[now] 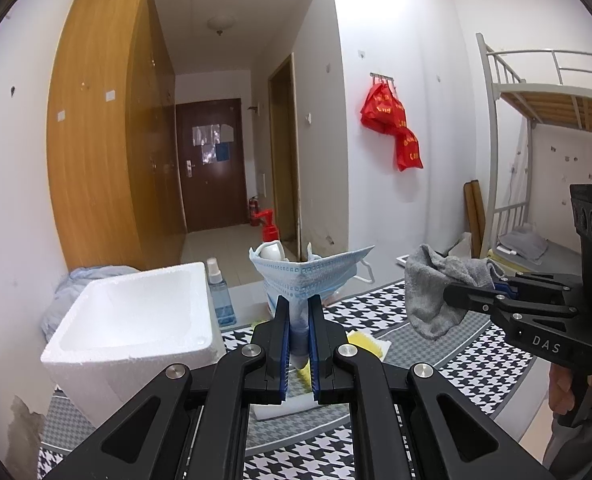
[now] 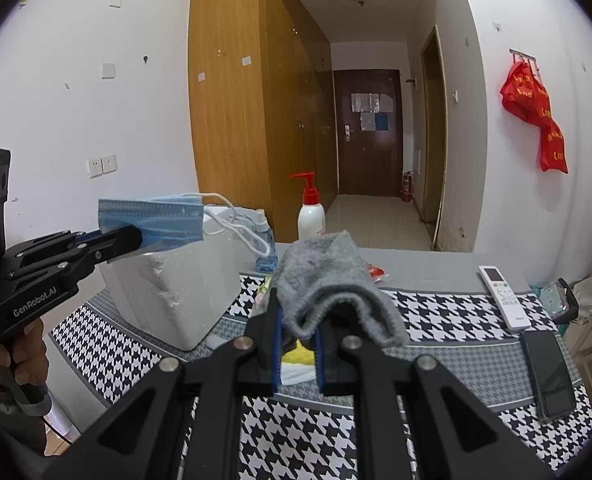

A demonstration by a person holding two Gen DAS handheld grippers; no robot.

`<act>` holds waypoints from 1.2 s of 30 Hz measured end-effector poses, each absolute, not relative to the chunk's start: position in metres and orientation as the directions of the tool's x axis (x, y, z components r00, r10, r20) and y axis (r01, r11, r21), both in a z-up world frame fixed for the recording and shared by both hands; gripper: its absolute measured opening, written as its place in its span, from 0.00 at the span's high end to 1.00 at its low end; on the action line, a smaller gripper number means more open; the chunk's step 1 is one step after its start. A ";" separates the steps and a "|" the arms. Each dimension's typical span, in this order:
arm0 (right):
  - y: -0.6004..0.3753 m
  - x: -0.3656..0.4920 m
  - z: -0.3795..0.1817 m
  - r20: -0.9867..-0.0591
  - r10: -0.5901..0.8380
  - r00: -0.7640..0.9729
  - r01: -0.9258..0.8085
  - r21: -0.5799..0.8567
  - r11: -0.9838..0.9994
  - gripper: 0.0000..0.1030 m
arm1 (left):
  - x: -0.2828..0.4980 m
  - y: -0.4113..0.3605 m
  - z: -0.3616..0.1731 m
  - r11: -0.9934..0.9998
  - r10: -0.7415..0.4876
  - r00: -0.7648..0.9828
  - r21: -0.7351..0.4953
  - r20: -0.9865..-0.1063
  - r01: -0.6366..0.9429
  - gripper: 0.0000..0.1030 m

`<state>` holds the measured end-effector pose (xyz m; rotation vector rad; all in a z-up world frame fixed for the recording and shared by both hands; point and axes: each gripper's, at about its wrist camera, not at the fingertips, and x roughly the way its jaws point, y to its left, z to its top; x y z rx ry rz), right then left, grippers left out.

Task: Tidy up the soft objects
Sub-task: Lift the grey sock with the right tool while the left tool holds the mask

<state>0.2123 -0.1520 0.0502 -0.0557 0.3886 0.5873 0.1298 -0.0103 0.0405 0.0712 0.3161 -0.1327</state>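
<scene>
Both grippers were clamped: the left gripper (image 1: 298,320) pinched a blue face mask (image 1: 312,276), the right gripper (image 2: 298,328) a grey cloth (image 2: 328,280), above the checked table (image 2: 436,308).

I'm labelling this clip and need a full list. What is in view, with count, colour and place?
face mask: one, blue, held up in the left gripper
sock: one, grey, held in the right gripper
foam box: one, white, open, left side of table
tablecloth: one, black and white check, covering table
spray bottle: one, blue liquid, behind the box
pump bottle: one, white with red top, far table edge
sponge: one, yellow, on table below the grippers
remote: one, white, right side
phone: one, black, near the remote
bags: red, hanging on wall
left gripper: black, shut
right gripper: black, shut
</scene>
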 end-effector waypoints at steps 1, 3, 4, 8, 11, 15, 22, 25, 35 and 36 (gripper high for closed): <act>-0.152 0.212 0.051 -0.371 0.530 0.762 -0.551 0.057 0.832 0.84 | 0.130 -0.010 0.041 0.989 -0.115 0.943 0.050 -0.313 0.137 0.92; -0.152 0.213 0.052 -0.367 0.532 0.763 -0.553 0.057 0.831 0.84 | 0.131 -0.010 0.042 0.990 -0.113 0.943 0.050 -0.311 0.135 0.92; -0.151 0.212 0.053 -0.365 0.533 0.763 -0.554 0.055 0.831 0.84 | 0.131 -0.009 0.042 0.990 -0.109 0.944 0.051 -0.310 0.131 0.92; -0.150 0.213 0.055 -0.360 0.536 0.763 -0.557 0.054 0.829 0.84 | 0.131 -0.005 0.044 0.991 -0.099 0.948 0.054 -0.302 0.120 0.92; -0.148 0.214 0.056 -0.357 0.541 0.762 -0.562 0.054 0.826 0.84 | 0.132 -0.003 0.046 0.992 -0.091 0.951 0.056 -0.296 0.113 0.92; -0.145 0.214 0.059 -0.350 0.546 0.761 -0.566 0.053 0.823 0.84 | 0.132 -0.002 0.048 0.993 -0.082 0.953 0.055 -0.291 0.102 0.92; -0.137 0.216 0.060 -0.346 0.566 0.748 -0.588 0.050 0.808 0.84 | 0.128 0.005 0.048 0.995 -0.060 0.957 0.055 -0.282 0.079 0.92; -0.132 0.216 0.061 -0.346 0.574 0.742 -0.598 0.047 0.800 0.84 | 0.128 0.004 0.049 0.996 -0.048 0.958 0.054 -0.282 0.066 0.92; -0.117 0.218 0.063 -0.339 0.608 0.718 -0.632 0.047 0.773 0.84 | 0.123 0.018 0.053 0.999 -0.005 0.962 0.046 -0.272 0.018 0.92; -0.115 0.218 0.064 -0.338 0.612 0.715 -0.636 0.048 0.770 0.84 | 0.122 0.019 0.054 0.999 0.000 0.962 0.047 -0.272 0.013 0.92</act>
